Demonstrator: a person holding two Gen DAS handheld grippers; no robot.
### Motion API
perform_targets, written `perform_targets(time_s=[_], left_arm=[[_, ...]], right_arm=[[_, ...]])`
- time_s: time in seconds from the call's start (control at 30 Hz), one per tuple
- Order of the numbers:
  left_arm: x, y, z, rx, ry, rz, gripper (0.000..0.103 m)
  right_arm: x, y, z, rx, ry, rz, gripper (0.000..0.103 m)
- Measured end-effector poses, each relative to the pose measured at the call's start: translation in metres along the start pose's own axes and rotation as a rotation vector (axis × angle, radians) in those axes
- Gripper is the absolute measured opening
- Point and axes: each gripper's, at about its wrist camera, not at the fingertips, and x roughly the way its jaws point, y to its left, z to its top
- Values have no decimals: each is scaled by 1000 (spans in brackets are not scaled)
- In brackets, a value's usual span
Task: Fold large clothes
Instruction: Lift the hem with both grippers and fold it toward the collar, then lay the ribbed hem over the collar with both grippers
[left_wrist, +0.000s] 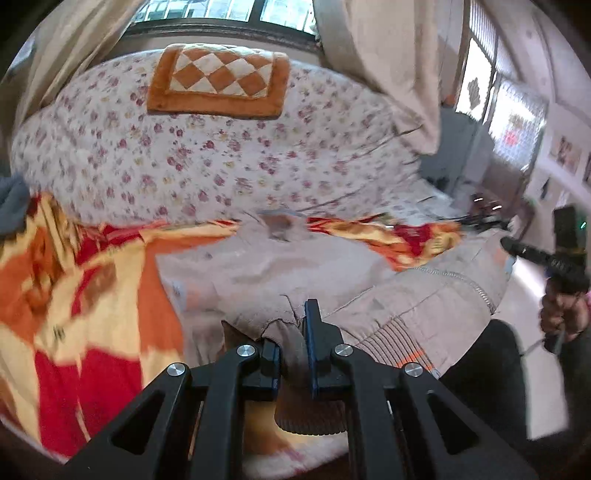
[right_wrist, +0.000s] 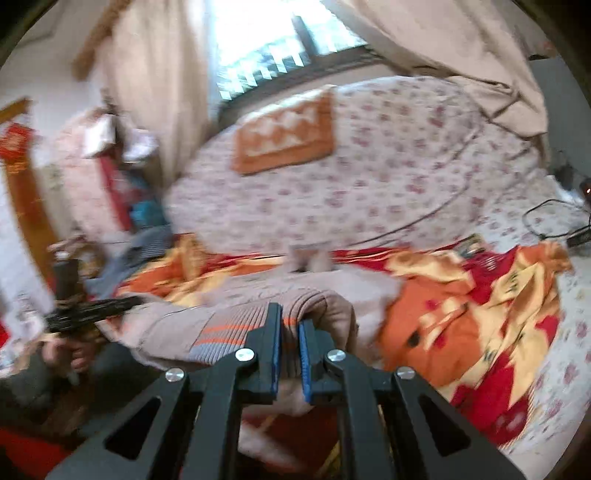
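Left gripper (left_wrist: 295, 334): jaws clamped on the ribbed hem of a beige sweater (left_wrist: 280, 273), fabric bunched between the pads.

Right gripper (right_wrist: 291, 332): jaws pinched on the same garment's ribbed, orange-striped hem (right_wrist: 229, 328), cloth filling the narrow gap.

Beige sweater: hem raised between both grippers, body spread flat beyond on a red, orange and yellow blanket (left_wrist: 92, 295).

Bed, floral quilt (left_wrist: 221, 162): behind the blanket.

Orange-and-white checkered cushion (left_wrist: 219, 83): on the quilt, near the window (left_wrist: 221, 11).

Beige curtains (left_wrist: 388, 55): either side of the window.

Frames blurred.
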Motion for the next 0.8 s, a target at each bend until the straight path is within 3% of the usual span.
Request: perform_targets(time_s=[0.17,0.37,0.5,0.63,0.7,0.8], left_arm=[[75,29,31,8,51,82,0],[153,80,56,-65,116,86,1],[203,100,59,-95,151,79,4],[244,114,42,-115,183,112,4],[255,119,43,-146,221,106,4],[259,128,50,-175,218,68,4]], right_arm=[[94,-20,29,-4,44,-160,8],[206,-44,42,31,107,-321,8],[273,-71,37,108,206,-405,9],[317,-100,17,173,257,-419,10],[325,-112,8,220,254,-361,13],[322,-121,14,287,224,-310,18]])
